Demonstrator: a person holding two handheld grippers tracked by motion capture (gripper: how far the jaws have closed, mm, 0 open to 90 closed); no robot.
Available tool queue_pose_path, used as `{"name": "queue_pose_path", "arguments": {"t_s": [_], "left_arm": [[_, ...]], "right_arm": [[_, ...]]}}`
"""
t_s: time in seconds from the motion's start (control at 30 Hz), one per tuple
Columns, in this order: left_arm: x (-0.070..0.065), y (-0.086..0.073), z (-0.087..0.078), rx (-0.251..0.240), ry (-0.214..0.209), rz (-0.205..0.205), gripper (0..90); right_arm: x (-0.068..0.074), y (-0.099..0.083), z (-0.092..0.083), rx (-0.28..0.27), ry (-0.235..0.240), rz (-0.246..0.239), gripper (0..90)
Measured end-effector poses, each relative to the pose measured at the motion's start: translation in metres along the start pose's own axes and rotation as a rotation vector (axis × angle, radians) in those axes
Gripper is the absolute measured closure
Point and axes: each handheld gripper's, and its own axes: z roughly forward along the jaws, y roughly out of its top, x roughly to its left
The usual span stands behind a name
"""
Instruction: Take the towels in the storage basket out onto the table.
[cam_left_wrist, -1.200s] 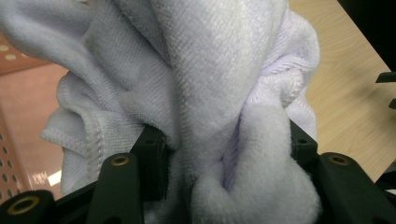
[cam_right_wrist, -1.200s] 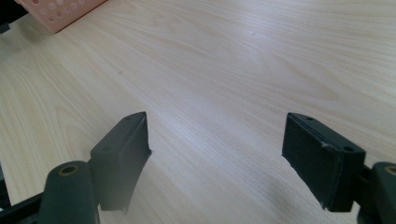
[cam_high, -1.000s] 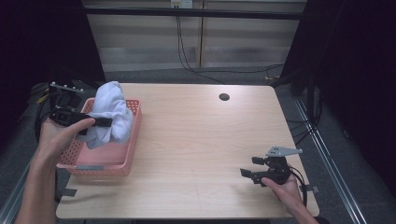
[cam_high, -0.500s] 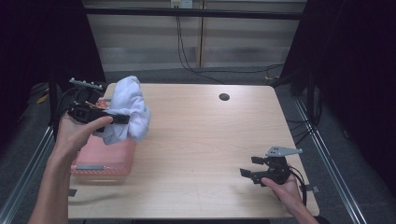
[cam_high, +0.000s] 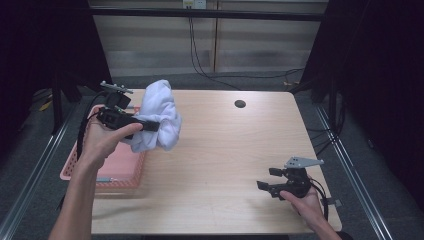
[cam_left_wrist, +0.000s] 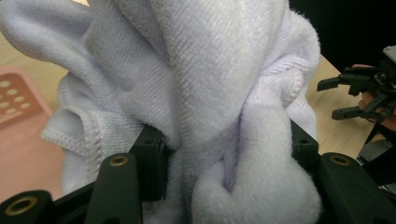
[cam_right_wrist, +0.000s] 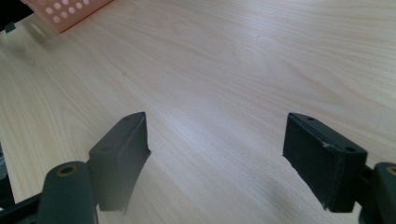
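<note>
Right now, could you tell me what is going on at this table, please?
A person works with a gripper in each hand. The left gripper is clamped on a bunched white towel and holds it in the air at the right edge of the pink basket, partly over the wooden table. The right gripper rests low near the table's right front corner, jaws open with nothing between them.

No text, label, brand, number or sign can be read anywhere: the crumpled white terry towel (cam_high: 158, 121), the pink perforated plastic basket (cam_high: 82, 170) and the pale wooden table (cam_high: 235, 150) all show plain, unmarked surfaces
</note>
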Motion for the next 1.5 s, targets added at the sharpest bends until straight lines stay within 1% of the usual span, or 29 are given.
{"name": "queue_pose_path", "arguments": {"t_s": [0.13, 0.2, 0.23, 0.27, 0.33, 0.37, 0.47, 0.6, 0.63, 0.67, 0.7, 0.73, 0.77, 0.8, 0.83, 0.87, 0.9, 0.93, 1.0, 1.07, 1.1, 1.13, 1.17, 1.23, 1.27, 1.3, 1.37, 1.4, 1.5], "left_arm": [[-0.011, 0.008, 0.018, 0.013, -0.024, 0.015, 46.0], [-0.014, 0.010, 0.022, 0.017, -0.022, 0.023, 46.0], [-0.021, 0.015, 0.031, 0.019, -0.029, 0.035, 45.8], [-0.021, 0.015, 0.031, 0.019, -0.029, 0.035, 45.8], [-0.031, 0.021, 0.044, 0.031, -0.042, 0.052, 45.8], [-0.031, 0.021, 0.044, 0.031, -0.042, 0.052, 45.7], [-0.041, 0.024, 0.057, 0.042, -0.048, 0.062, 45.7], [-0.048, 0.026, 0.073, 0.048, -0.078, 0.072, 45.8], [-0.050, 0.026, 0.077, 0.047, -0.077, 0.072, 45.8], [-0.051, 0.026, 0.081, 0.052, -0.070, 0.077, 45.8], [-0.053, 0.026, 0.090, 0.077, -0.077, 0.098, 45.8], [-0.053, 0.026, 0.090, 0.077, -0.077, 0.098, 45.8], [-0.056, 0.025, 0.100, 0.083, -0.080, 0.093, 45.8], [-0.056, 0.025, 0.100, 0.083, -0.080, 0.093, 45.8], [-0.058, 0.023, 0.111, 0.093, -0.082, 0.101, 45.8], [-0.058, 0.023, 0.111, 0.093, -0.082, 0.101, 45.8], [-0.058, 0.021, 0.121, 0.108, -0.088, 0.106, 45.8], [-0.058, 0.021, 0.121, 0.108, -0.088, 0.106, 45.7], [-0.058, 0.018, 0.130, 0.107, -0.095, 0.093, 45.7], [-0.056, 0.013, 0.145, 0.116, -0.098, 0.088, 45.6], [-0.056, 0.013, 0.145, 0.116, -0.098, 0.088, 45.5], [-0.054, 0.012, 0.150, 0.118, -0.107, 0.092, 45.5], [-0.053, 0.008, 0.157, 0.113, -0.111, 0.081, 45.2], [-0.053, 0.006, 0.161, 0.116, -0.108, 0.075, 45.2], [-0.052, 0.002, 0.171, 0.130, -0.096, 0.075, 45.1], [-0.052, 0.002, 0.171, 0.130, -0.096, 0.075, 45.0], [-0.047, -0.005, 0.182, 0.142, -0.105, 0.058, 44.7], [-0.047, -0.005, 0.182, 0.142, -0.105, 0.058, 44.6], [-0.042, -0.013, 0.195, 0.167, -0.082, 0.056, 43.8]], "right_arm": [[0.000, 0.000, 0.000, -0.001, 0.002, -0.001, 22.0], [0.000, 0.000, 0.000, -0.001, 0.003, 0.002, 22.0], [0.000, 0.000, 0.000, -0.001, 0.001, -0.001, 22.1], [0.000, 0.000, 0.000, -0.001, 0.003, -0.001, 22.1], [0.000, 0.000, 0.000, 0.001, 0.002, 0.000, 22.1], [0.000, 0.000, 0.000, 0.002, 0.002, 0.002, 22.1], [0.000, 0.000, -0.001, -0.001, 0.002, 0.005, 22.2], [0.000, 0.001, -0.001, 0.000, 0.002, 0.005, 22.2], [0.000, 0.001, -0.002, -0.001, 0.005, 0.005, 22.2], [0.000, 0.001, -0.002, -0.003, 0.007, 0.002, 22.2], [0.000, 0.001, -0.002, -0.003, 0.006, 0.001, 22.2], [0.000, 0.001, -0.002, -0.003, 0.006, 0.001, 22.2], [-0.001, 0.001, -0.002, -0.005, 0.008, 0.001, 22.7], [-0.001, 0.001, -0.002, -0.005, 0.008, 0.001, 22.7], [-0.003, 0.002, -0.003, -0.009, 0.002, 0.007, 22.7], [-0.003, 0.002, -0.003, -0.011, -0.001, 0.013, 22.7], [-0.004, 0.002, -0.004, -0.014, -0.005, 0.011, 22.6], [-0.005, 0.002, -0.004, -0.016, -0.004, 0.012, 22.5], [-0.005, 0.002, -0.004, -0.017, -0.003, 0.013, 22.5], [-0.004, 0.002, -0.004, -0.017, 0.003, 0.011, 22.6], [-0.004, 0.002, -0.004, -0.017, 0.003, 0.011, 22.6], [-0.003, 0.002, -0.003, -0.017, 0.003, 0.010, 22.6], [-0.003, 0.002, -0.002, -0.013, 0.002, 0.008, 22.6], [-0.003, 0.003, -0.001, -0.017, 0.005, 0.008, 22.6], [-0.003, 0.004, -0.001, -0.017, 0.006, 0.013, 22.6], [-0.003, 0.004, -0.001, -0.017, 0.006, 0.013, 22.6], [-0.003, 0.004, -0.001, -0.017, 0.006, 0.012, 22.6], [-0.003, 0.004, -0.001, -0.017, 0.006, 0.012, 22.6], [-0.004, 0.004, -0.001, -0.018, 0.004, 0.013, 22.6]]}}
